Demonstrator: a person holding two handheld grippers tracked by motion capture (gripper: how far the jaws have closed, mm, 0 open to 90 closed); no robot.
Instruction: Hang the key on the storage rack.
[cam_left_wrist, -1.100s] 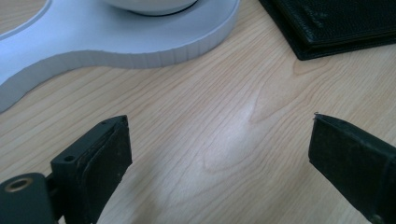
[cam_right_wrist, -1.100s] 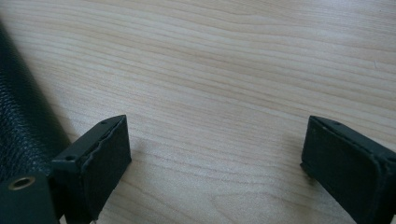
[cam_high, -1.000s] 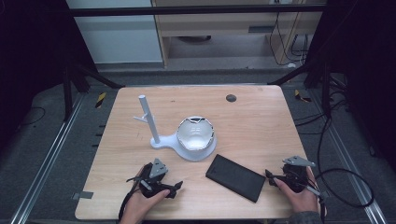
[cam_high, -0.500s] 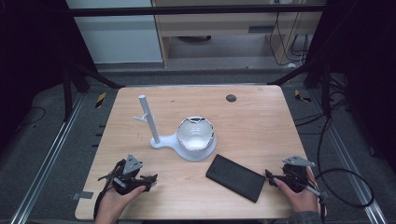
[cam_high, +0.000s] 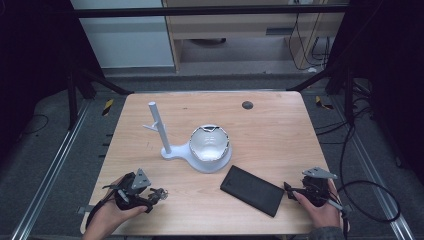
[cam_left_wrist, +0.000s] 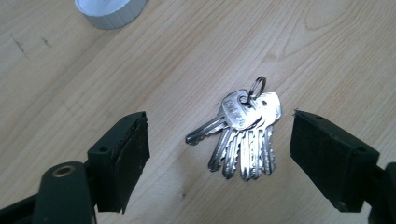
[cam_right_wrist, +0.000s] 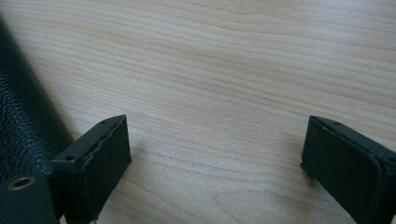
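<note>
At the left we hold the left gripper (cam_high: 159, 192) low over the table (cam_high: 280, 125), near its front edge. Its jaws stand wide and have just been opening a little more. The bunch of keys (cam_left_wrist: 245, 130) lies flat on the wood between them, and neither pad touches it. The keys are fanned out from a small ring (cam_left_wrist: 257, 86) at the far end.

To take them well, we should bring the gripper forward a little and lower it until the pads nearly touch the wood. Then we close slowly across the heads of the keys near the ring, where the bunch is thickest. If we close on the loose blades, they may slide apart.

In the middle stands the white stand (cam_high: 172, 150) with its upright post, and a bowl (cam_high: 210, 142) sits on its base. We judge that the keys are meant for the post or the bowl. In front of it lies a black case (cam_high: 252, 190).

At the right, the right gripper (cam_high: 289, 189) rests just beside the case, with jaws wide and nothing between them.
</note>
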